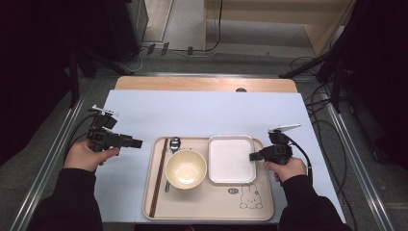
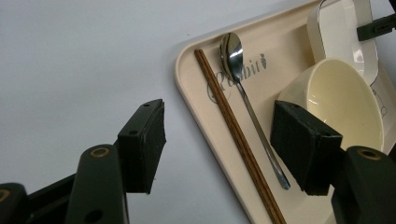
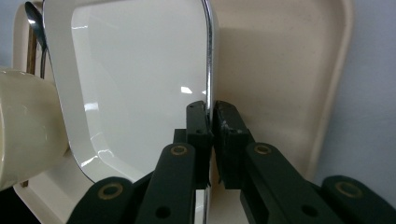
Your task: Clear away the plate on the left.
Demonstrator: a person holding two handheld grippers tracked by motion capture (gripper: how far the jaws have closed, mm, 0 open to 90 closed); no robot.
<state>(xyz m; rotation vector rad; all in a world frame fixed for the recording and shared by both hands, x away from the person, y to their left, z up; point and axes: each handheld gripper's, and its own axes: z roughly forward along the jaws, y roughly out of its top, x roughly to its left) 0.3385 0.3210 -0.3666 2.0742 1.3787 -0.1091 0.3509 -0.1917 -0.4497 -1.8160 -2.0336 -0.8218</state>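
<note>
Both forearms enter from the bottom edge in dark sleeves. The left gripper, held level and pointing right, has its jaws wide apart with nothing between them. The right gripper, pointing left, has its jaws pressed together on a thin rim.

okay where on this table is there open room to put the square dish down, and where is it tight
Free: the pale blue mat beyond the tray, and the strip between the tray and the left gripper. On the tray, the near-right corner by the rabbit drawing is bare. Crowded: chopsticks, spoon, bowl and the square dish in the right gripper sit side by side.
</note>
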